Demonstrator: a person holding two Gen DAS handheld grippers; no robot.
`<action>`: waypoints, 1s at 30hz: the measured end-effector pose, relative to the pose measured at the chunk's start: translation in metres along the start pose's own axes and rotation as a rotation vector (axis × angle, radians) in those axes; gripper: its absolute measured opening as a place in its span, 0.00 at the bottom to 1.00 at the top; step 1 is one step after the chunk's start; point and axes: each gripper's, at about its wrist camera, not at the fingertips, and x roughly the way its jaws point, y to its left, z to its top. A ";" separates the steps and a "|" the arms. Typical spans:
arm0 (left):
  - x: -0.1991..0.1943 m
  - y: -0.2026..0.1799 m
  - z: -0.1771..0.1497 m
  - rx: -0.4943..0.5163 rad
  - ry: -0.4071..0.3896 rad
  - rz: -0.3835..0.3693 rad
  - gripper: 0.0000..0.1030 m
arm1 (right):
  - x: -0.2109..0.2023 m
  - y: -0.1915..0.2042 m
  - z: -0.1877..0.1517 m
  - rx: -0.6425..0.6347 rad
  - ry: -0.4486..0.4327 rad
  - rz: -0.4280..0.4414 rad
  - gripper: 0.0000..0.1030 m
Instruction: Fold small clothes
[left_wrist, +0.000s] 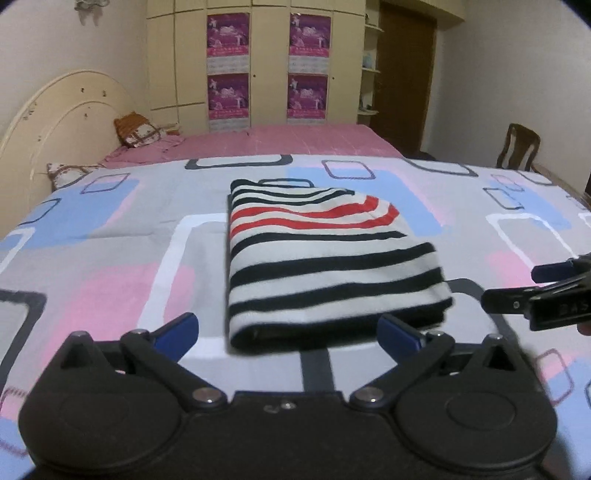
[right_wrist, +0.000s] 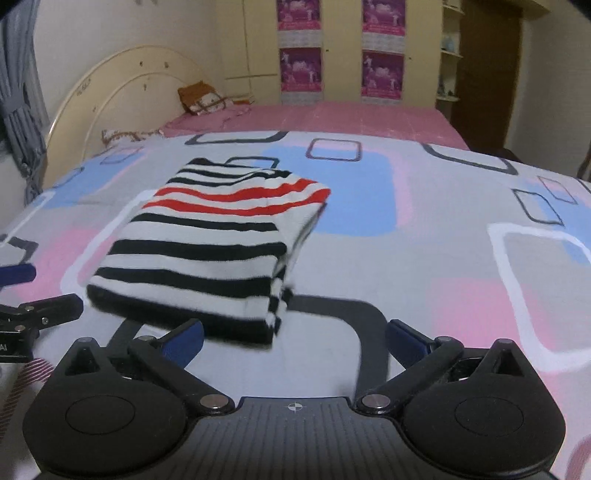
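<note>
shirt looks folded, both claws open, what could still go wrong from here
1. The striped shirt lies loosely stacked; its right-hand edge shows uneven layers in the right wrist view, so the fold could slip or spring open.
2. The left claw has its open fingers on either side of the shirt's near edge; a forward or sideways move could snag and drag it.
3. The right claw sits near the shirt's corner and the left claw, so they might bump.
</note>
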 end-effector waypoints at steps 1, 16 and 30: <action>-0.009 -0.003 -0.001 -0.002 -0.006 0.008 1.00 | -0.008 0.000 -0.002 0.004 -0.012 -0.009 1.00; -0.131 -0.053 -0.018 0.014 -0.123 0.037 1.00 | -0.142 0.015 -0.046 0.007 -0.160 -0.025 1.00; -0.216 -0.078 -0.042 -0.012 -0.237 -0.001 1.00 | -0.243 0.017 -0.088 0.046 -0.248 -0.048 1.00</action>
